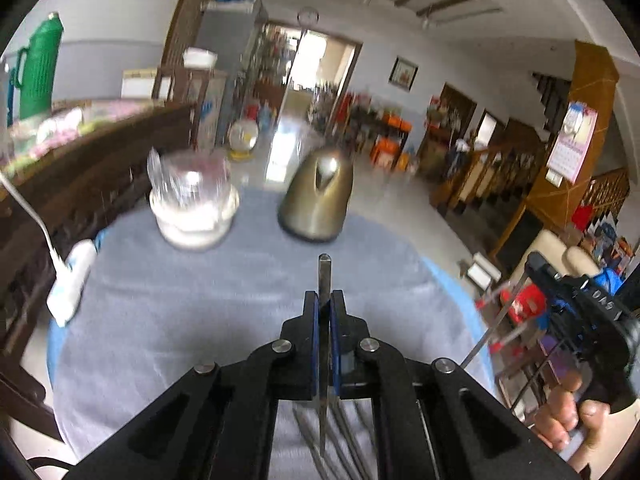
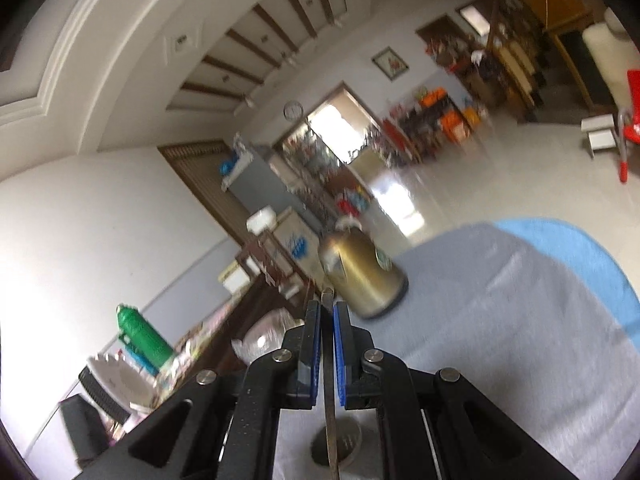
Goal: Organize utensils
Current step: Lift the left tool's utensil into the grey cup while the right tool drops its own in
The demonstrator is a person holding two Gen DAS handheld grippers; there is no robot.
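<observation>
Fork handle sits clamped edge-on between the left gripper's closed blue pads, tines hanging below. Right gripper likewise pinches a thin metal utensil. Beyond, on the grey tablecloth, stand a gold kettle and a glass jar.

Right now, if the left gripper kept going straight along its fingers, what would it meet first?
Probably the bronze-coloured metal kettle on the grey tablecloth; it stands just ahead of the left gripper, shut on a steel fork. Depth is unclear.
</observation>
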